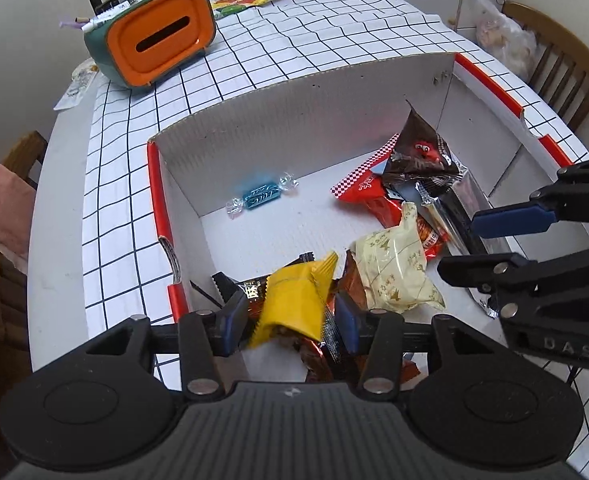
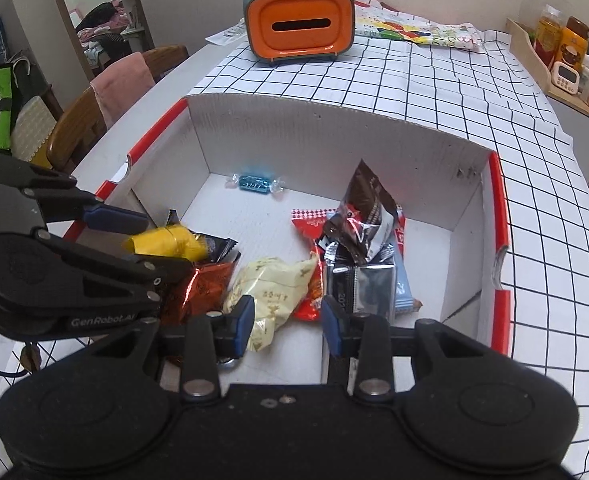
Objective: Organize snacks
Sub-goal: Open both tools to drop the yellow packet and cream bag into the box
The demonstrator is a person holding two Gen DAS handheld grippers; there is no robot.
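Note:
A white cardboard box [image 1: 294, 100] with red rims holds the snacks; it also shows in the right wrist view [image 2: 334, 136]. My left gripper [image 1: 288, 320] is shut on a yellow snack packet [image 1: 294, 300], held over the box's near left corner; it shows too in the right wrist view [image 2: 166, 242]. My right gripper [image 2: 286, 322] is open and empty above a cream packet [image 2: 274, 288]. In the box lie a blue wrapped candy [image 1: 260, 196], a dark triangular packet [image 1: 418, 152], a red packet [image 1: 370, 196] and a copper foil packet [image 2: 202, 288].
An orange and green tissue box [image 1: 154, 36] stands at the far side of the checked tablecloth [image 1: 314, 28]. A colourful bag [image 2: 414, 32] lies beyond it. Wooden chairs [image 1: 562, 68] stand at the table's sides. A shelf with jars [image 2: 566, 52] is at the right.

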